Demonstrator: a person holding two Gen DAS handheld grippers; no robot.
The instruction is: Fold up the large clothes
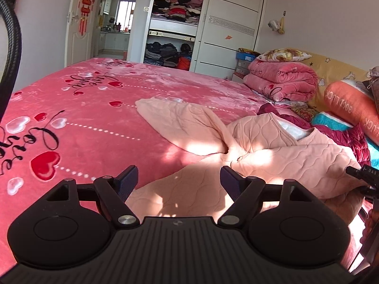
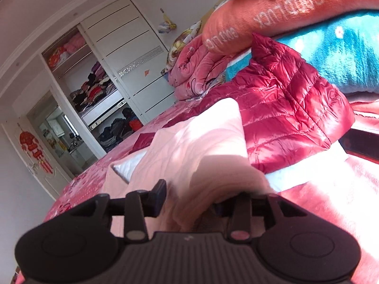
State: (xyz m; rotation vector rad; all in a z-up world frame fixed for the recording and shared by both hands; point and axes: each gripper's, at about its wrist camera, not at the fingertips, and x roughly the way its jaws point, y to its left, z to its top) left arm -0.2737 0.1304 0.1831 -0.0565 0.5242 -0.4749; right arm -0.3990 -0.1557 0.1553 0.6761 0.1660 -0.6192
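A large pale pink quilted garment lies rumpled on the pink heart-print bed cover, one sleeve stretched out to the left. My left gripper is open and empty, its fingers just above the garment's near hem. In the right wrist view the same garment bulges up between the jaws of my right gripper. The jaws stand wide apart with the cloth between them; the right finger is hidden by the cloth. The right gripper's tip also shows in the left wrist view at the garment's right edge.
A dark red puffer jacket lies under and behind the pink garment. Folded pink blankets, an orange bolster and a teal towel sit by the headboard. An open wardrobe stands beyond the bed.
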